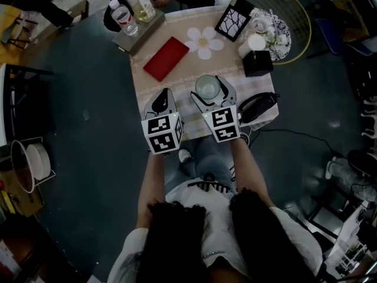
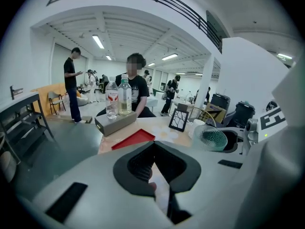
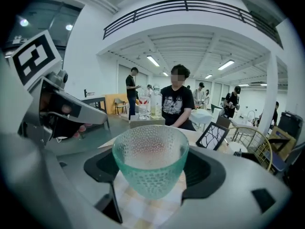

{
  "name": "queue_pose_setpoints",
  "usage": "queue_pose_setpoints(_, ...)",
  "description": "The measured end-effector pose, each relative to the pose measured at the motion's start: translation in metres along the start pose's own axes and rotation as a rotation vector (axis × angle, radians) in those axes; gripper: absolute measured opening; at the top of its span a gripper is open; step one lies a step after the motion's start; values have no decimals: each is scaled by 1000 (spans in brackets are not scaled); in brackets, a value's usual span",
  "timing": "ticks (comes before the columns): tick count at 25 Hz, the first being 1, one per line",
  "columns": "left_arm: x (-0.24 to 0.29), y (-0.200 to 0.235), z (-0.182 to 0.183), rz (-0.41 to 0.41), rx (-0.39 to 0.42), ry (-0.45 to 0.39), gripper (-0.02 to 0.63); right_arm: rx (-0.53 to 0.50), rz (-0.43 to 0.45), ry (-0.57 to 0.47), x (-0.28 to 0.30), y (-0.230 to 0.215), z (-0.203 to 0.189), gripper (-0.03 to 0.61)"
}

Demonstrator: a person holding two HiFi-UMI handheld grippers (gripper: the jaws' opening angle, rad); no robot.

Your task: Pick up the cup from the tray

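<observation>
One cup [image 1: 207,87], checked tablecloth [image 1: 187,76], dark floor [image 1: 88,84]

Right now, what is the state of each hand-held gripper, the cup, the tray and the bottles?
Cup: upright, looks empty, gripped.
Right hand-held gripper: closed on the cup.
Left hand-held gripper: jaws together, holding nothing.
Red tray: lying flat, empty.
Larger bottle: upright, capped.
Smaller bottle: upright, capped.

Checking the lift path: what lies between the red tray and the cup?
Only bare tablecloth, in the head view, between red tray and cup held by the right gripper.
</observation>
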State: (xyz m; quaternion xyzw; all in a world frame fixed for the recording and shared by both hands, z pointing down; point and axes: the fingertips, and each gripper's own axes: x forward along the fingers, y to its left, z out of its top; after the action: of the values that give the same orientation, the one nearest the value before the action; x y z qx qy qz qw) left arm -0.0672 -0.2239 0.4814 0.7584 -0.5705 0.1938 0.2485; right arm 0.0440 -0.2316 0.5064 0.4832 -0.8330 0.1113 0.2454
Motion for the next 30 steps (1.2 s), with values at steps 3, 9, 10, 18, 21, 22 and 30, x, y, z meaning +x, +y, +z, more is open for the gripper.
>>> queue_pose_setpoints(3,2,-9,-5,-8,7,2,6,20,-18,4,-8,-5,-13,394)
queue_pose_setpoints(9,9,-18,-20,2,-6,11,6,41,-16,10,-12,-9,-40,394)
queue_pose_setpoints(10,11,-20,-24,-2,-4,18,6,43,-15,14,-11,-10,-45,394)
queue_pose_setpoints(18,15,-19,-47,-5,-5,51,6,39,-2,17,4,-1,-77,394)
queue_pose_setpoints(21,14,-15,-51,5,-17,51,6,50,-4,1,4,0,-85,394)
queue_pose_setpoints(22,13,-14,-52,7,-21,52,6,51,-8,-5,4,0,-88,394)
queue_pose_setpoints(30,11,-16,-68,6,-48,75,6,42,-13,-2,8,2,-112,394)
